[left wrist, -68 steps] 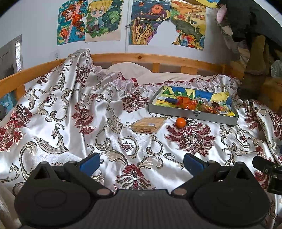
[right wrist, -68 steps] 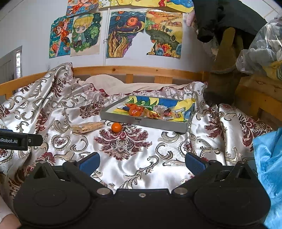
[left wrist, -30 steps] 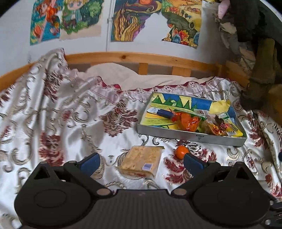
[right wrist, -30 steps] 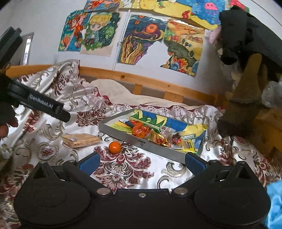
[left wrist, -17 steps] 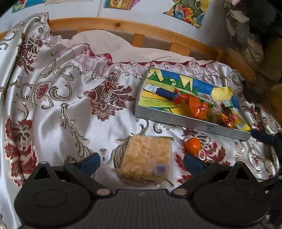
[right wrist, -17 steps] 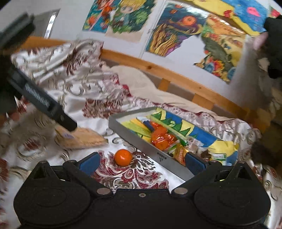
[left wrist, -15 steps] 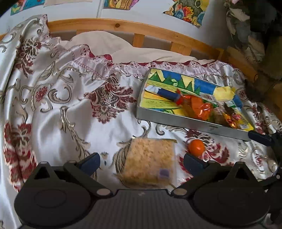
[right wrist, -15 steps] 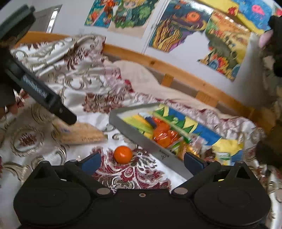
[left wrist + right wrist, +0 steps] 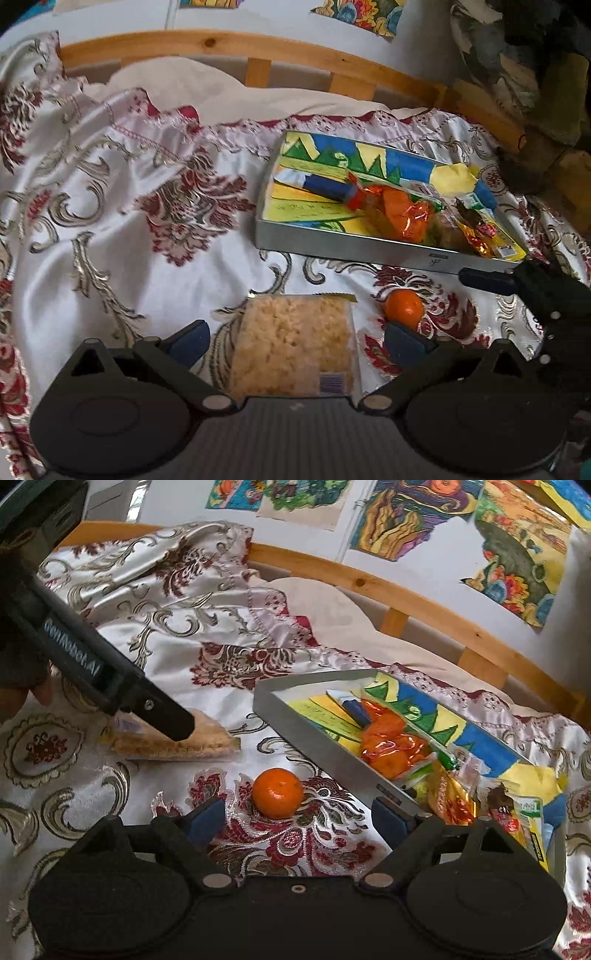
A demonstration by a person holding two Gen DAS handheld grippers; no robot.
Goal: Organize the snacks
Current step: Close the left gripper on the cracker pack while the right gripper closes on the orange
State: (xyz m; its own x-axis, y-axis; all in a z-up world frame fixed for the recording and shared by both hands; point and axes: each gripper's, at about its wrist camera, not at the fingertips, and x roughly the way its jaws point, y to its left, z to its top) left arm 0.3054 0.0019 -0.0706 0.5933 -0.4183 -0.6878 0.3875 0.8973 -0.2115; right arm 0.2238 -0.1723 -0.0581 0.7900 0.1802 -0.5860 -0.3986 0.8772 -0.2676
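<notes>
The left gripper (image 9: pixel 297 338) was held with its jaws apart, straddling the clear-wrapped rice cake packet (image 9: pixel 295 345) that lay flat on the patterned satin bedspread (image 9: pixel 110 206). The right gripper (image 9: pixel 297 818) was likewise spread wide, with the mandarin (image 9: pixel 277 788) positioned between its 2 fingers, untouched. The grey tray (image 9: pixel 314 746), loaded with wrapped snacks, was located just beyond the mandarin.

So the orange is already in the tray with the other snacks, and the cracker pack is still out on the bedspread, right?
Not quite: the orange lies on the bedspread, outside the tray, as the right wrist view shows. The cracker pack is still out on the bedspread.
</notes>
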